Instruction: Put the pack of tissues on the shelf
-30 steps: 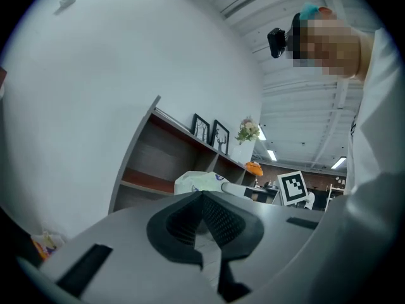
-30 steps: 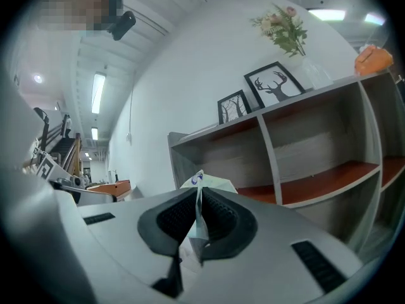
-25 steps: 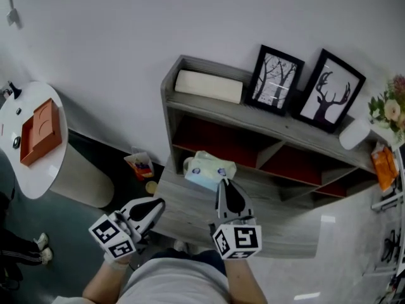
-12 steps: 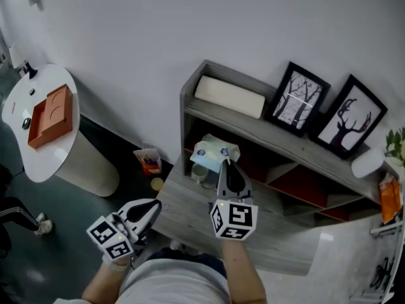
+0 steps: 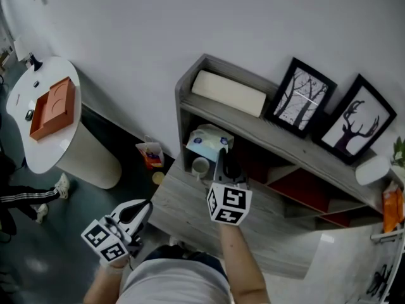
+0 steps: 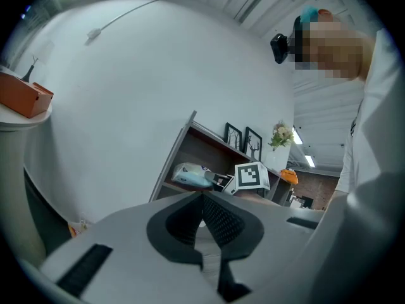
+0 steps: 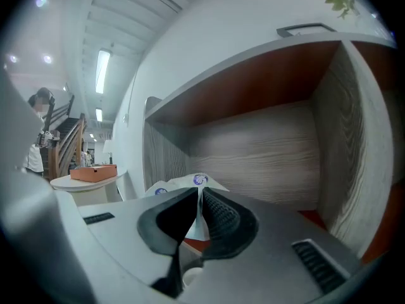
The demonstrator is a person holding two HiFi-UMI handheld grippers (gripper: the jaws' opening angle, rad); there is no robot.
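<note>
Right claw: my right claw (image 7: 198, 215) is pressed together on a thin flap of the pack (image 5: 207, 143). I'm pinching it, with the wrapper squeezed flat between the pads.
Just changed: a second ago the pack hung out over the desk (image 5: 190, 217), short of the shelf (image 5: 183, 100). Now I have carried it forward, and it is at the mouth of the left bay, under the top board.
Grip: no change there, the jaws have been clamped the whole way.
Pack now: it dangles off my tips, just above the cup (image 5: 200, 166). I cannot tell whether its underside touches the bay floor.
Ahead of the tips: the wood back wall (image 7: 266, 151), red ceiling above, the divider to the right. I'm looking straight into the bay.
What it means: the carry is nearly done, I judge. What's left is a push deeper, a set-down clear of the cup, then letting go.
Right arm: it reaches out forward from my body, marker cube facing up, claw pointing into the bay.
Left claw: my left claw (image 5: 144, 206) has its pads together on nothing.
Left arm: it is tucked low by my left side, well apart from the shelf, claw angled up toward it and idle.
Further out: the roll (image 5: 229, 92) and two frames (image 5: 299, 98) stand on the top board. The round table (image 5: 31, 151) with its orange box (image 5: 54, 108) is off to my left.
</note>
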